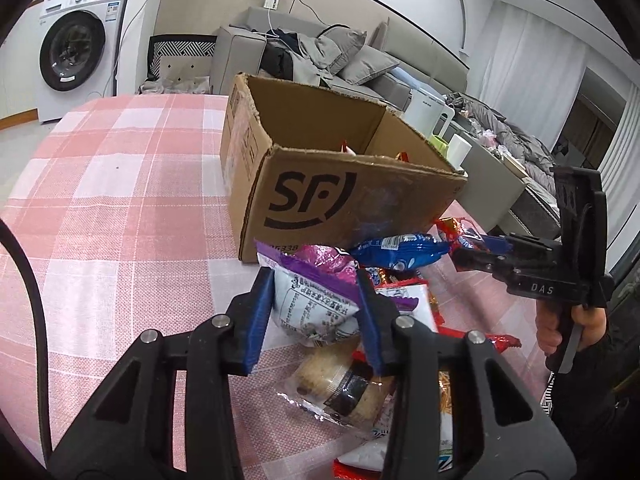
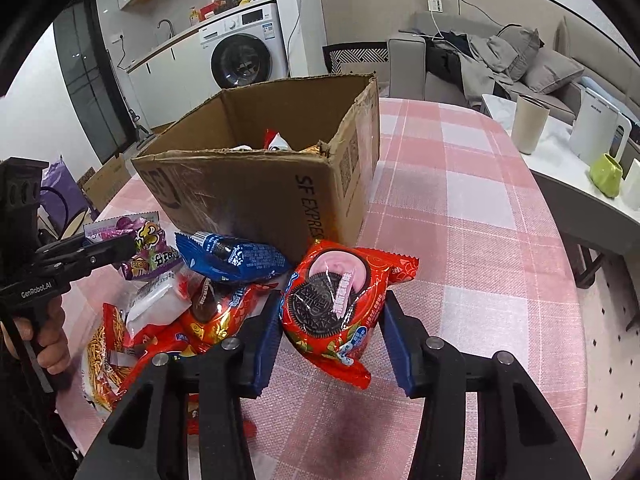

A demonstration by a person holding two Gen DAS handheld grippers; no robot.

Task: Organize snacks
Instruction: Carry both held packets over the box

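Note:
An open cardboard box [image 1: 332, 184] [image 2: 256, 188] stands on the pink checked tablecloth, with a few snack packs inside. In front of it lies a heap of snack packs [image 2: 160, 312]. My left gripper [image 1: 316, 300] is shut on a purple-and-white snack pack [image 1: 316, 300], held just above the heap. My right gripper [image 2: 332, 312] is shut on a red Oreo pack [image 2: 332, 304], lifted off the cloth at the box's right corner. A blue Oreo pack [image 1: 400, 250] [image 2: 236, 260] rests against the box front. Each gripper shows in the other's view: the right gripper [image 1: 468, 252], the left gripper [image 2: 116, 250].
A clear-wrapped cake [image 1: 340, 392] and a bag of stick snacks [image 2: 104, 356] lie in the heap. The tablecloth [image 1: 120, 200] stretches left of the box. A side table [image 2: 560, 184] with a kettle and cups stands beyond the table's right edge.

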